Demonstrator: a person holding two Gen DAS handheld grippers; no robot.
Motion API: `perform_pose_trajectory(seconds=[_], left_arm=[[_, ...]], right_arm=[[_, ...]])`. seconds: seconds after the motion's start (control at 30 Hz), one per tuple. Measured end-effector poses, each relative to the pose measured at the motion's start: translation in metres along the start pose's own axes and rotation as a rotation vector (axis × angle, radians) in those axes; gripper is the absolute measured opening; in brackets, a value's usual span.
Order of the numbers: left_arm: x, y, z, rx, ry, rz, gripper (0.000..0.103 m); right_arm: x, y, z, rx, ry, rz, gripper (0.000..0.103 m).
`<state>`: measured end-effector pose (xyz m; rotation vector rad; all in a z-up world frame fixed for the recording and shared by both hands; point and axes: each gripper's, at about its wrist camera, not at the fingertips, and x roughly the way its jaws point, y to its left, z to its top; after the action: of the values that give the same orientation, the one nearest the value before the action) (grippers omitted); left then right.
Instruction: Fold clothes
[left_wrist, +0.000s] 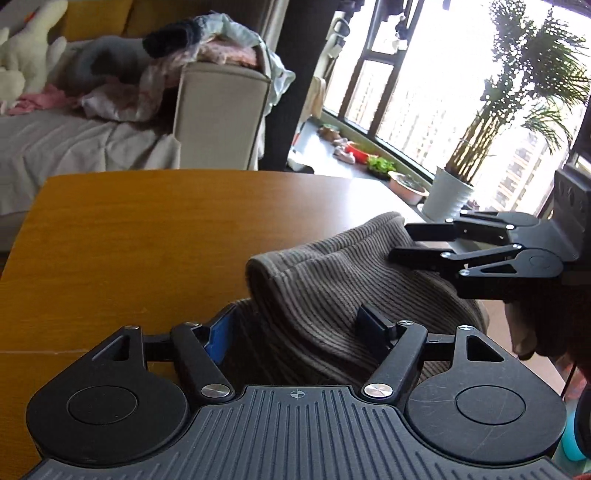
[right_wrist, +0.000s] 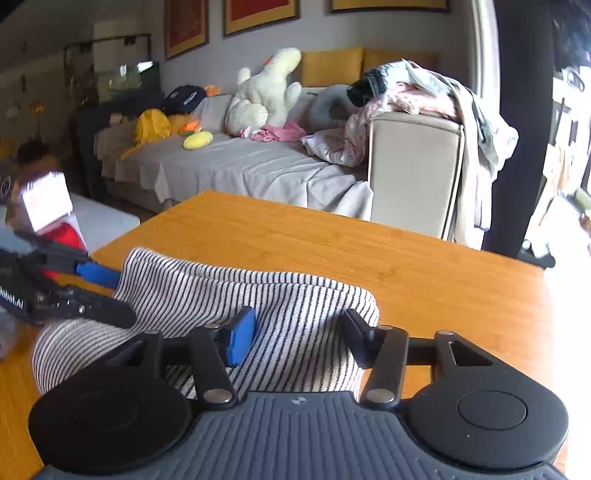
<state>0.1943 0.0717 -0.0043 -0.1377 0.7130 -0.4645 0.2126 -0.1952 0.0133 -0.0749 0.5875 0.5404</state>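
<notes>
A black-and-white striped garment (right_wrist: 236, 295) lies bunched on the wooden table (right_wrist: 369, 251); in the left wrist view it looks grey-brown (left_wrist: 332, 273). My left gripper (left_wrist: 299, 325) has its fingers spread wide with the cloth between them. My right gripper (right_wrist: 299, 332) also stands open over the cloth's near edge. In the left wrist view the right gripper (left_wrist: 402, 240) comes in from the right, fingers apart at the cloth's far fold. In the right wrist view the left gripper (right_wrist: 118, 295) sits at the garment's left end.
A sofa (right_wrist: 258, 162) with plush toys and heaped clothes stands behind the table. A potted palm (left_wrist: 454, 192) and small pots line the window ledge on the right. A red and white object (right_wrist: 55, 214) is at the left.
</notes>
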Motion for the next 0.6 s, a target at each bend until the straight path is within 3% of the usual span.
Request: perform_pose_trajectory(seconds=[0.13, 0.3, 0.37, 0.5, 0.6], left_arm=[[-0.009, 0.005, 0.002, 0.017, -0.005, 0.059, 0.077], [-0.026, 0.013, 0.014, 0.015, -0.039, 0.173, 0.072], [-0.035, 0.012, 0.021, 0.007, -0.067, 0.169, 0.072], [-0.049, -0.003, 0.032, 0.028, -0.130, 0.111, 0.073], [-0.047, -0.016, 0.038, 0.038, -0.141, 0.041, 0.076]], right_arm=[[-0.002, 0.001, -0.002, -0.014, -0.017, -0.030, 0.061], [-0.035, 0.001, -0.006, 0.038, -0.049, -0.080, 0.075], [-0.053, 0.000, -0.012, 0.070, -0.064, -0.106, 0.085], [-0.083, -0.001, -0.034, 0.161, -0.054, -0.110, 0.088], [-0.098, -0.001, -0.053, 0.291, -0.030, -0.067, 0.094]])
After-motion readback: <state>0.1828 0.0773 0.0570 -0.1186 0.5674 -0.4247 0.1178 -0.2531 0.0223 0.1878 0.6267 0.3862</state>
